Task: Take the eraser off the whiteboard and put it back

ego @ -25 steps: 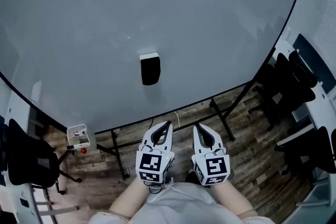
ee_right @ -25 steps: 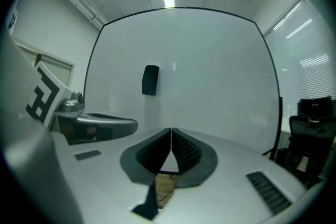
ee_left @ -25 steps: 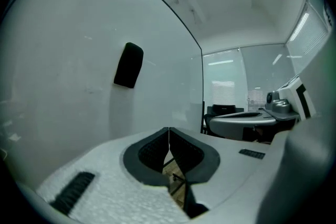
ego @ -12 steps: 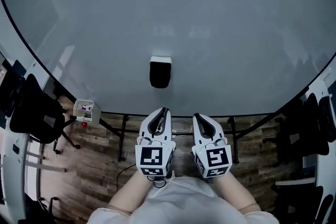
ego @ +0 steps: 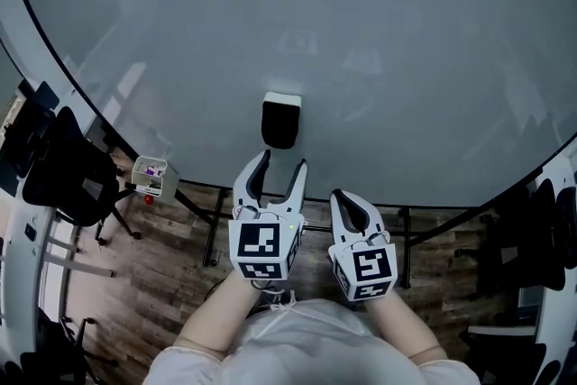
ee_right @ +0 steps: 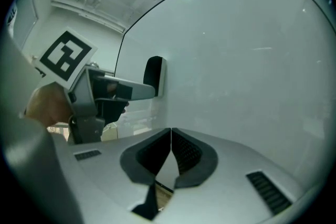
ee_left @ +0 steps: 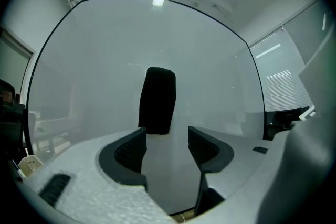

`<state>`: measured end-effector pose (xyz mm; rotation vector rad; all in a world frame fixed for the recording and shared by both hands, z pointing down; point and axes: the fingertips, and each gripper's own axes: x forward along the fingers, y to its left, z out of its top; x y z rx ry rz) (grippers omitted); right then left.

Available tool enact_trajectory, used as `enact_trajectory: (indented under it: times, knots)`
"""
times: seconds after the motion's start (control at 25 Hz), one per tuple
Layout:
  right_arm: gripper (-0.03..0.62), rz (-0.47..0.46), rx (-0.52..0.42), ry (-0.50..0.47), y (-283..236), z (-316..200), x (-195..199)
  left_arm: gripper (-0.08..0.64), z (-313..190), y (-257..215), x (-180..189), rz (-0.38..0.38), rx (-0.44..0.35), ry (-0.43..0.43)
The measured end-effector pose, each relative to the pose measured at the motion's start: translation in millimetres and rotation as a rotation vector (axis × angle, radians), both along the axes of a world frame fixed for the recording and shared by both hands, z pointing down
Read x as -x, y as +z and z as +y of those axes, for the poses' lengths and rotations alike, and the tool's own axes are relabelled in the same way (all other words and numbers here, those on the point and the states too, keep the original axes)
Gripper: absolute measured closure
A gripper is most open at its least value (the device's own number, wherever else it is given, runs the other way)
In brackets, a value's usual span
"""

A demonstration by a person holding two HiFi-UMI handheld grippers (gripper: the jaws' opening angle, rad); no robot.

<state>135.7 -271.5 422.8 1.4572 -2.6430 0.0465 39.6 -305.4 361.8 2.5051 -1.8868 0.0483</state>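
Observation:
A black eraser (ego: 281,120) with a white back sticks upright on the whiteboard (ego: 379,32). My left gripper (ego: 281,162) points level at it from just below in the head view. Its jaws have just been opening and stand open with nothing between them. In the left gripper view the eraser (ee_left: 157,99) stands just beyond the open fingertips of that gripper (ee_left: 167,136). My right gripper (ego: 343,198) hangs to the right, shut and empty. The right gripper view shows its closed jaws (ee_right: 171,131), the eraser (ee_right: 154,76) and the left gripper (ee_right: 131,92) beside it.
The whiteboard's stand legs (ego: 215,230) rest on a wooden floor (ego: 144,284). A small tray with markers (ego: 150,176) hangs at the board's lower left. Black chairs (ego: 63,176) stand on the left, more at the right edge (ego: 541,248).
The left gripper has risen towards the eraser and its jaws have gone from shut to open. The right gripper stays shut and has shifted a little.

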Motion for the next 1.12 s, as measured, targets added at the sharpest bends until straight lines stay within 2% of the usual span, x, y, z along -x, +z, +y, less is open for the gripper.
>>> enact_trajectory:
  times: [0.2,0.48,1.12]
  knots:
    - [0.565,-0.01,0.034,0.016,9,2,1,0.301,-15,-19,8,-0.009,0.013,-0.023]
    - [0.565,-0.011,0.072,0.032,23,6,8,0.295,-32,-46,7,-0.018,-0.025,-0.019]
    - [0.565,-0.001,0.079,0.067,25,10,6,0.302,-41,-45,7,-0.032,-0.045,-0.029]
